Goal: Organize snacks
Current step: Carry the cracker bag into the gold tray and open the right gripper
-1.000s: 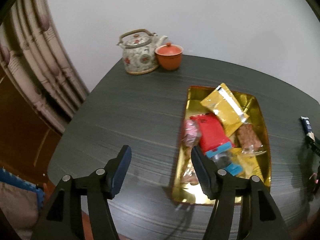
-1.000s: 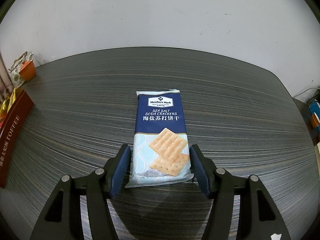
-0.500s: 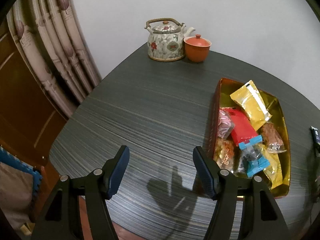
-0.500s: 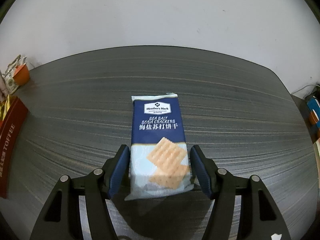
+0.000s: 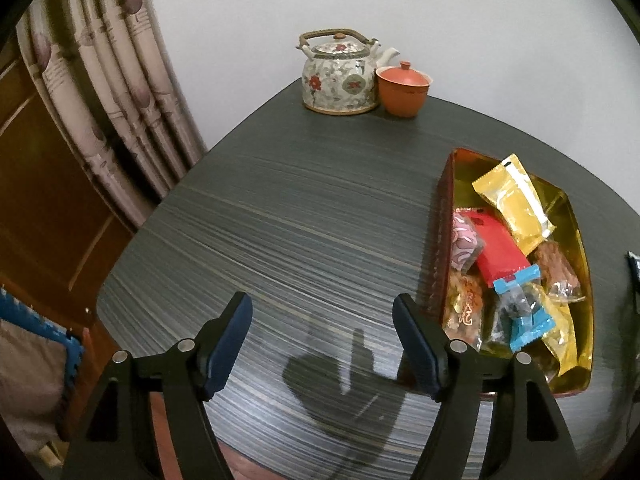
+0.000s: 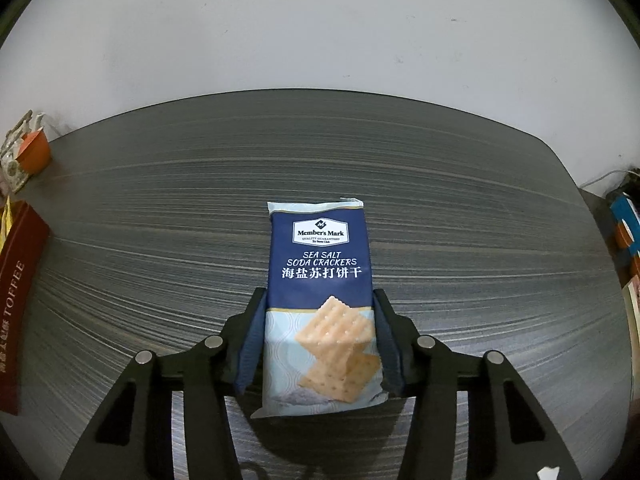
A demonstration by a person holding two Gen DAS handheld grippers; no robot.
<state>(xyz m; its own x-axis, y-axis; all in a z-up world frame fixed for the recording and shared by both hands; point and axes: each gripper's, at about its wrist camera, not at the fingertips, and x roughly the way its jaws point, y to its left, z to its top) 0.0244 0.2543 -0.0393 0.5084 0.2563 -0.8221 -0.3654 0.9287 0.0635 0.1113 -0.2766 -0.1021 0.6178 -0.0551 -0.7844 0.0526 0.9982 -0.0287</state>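
Observation:
A blue and white pack of soda crackers [image 6: 320,280] lies lengthwise between the fingers of my right gripper [image 6: 319,300]. The jaws are closing and both pads press on its long sides. Its near end casts a shadow on the dark table [image 6: 440,200]. In the left wrist view a gold-lined tray [image 5: 446,184] at the right holds several snacks, among them a yellow packet [image 5: 512,204], a red packet [image 5: 496,248] and a blue-wrapped one [image 5: 520,312]. My left gripper [image 5: 321,304] hovers over bare table left of the tray. Its jaws are opening with nothing between them.
A flowered teapot [image 5: 340,76] and an orange lidded cup [image 5: 402,88] stand at the table's far corner by the wall. A curtain [image 5: 112,100] hangs past the table's left edge. In the right wrist view the tray's red side wall [image 6: 16,292] sits at the far left.
My left gripper drew back to the left of the tray and its jaws widened. The right jaws closed in on the cracker pack, which now sits slightly raised.

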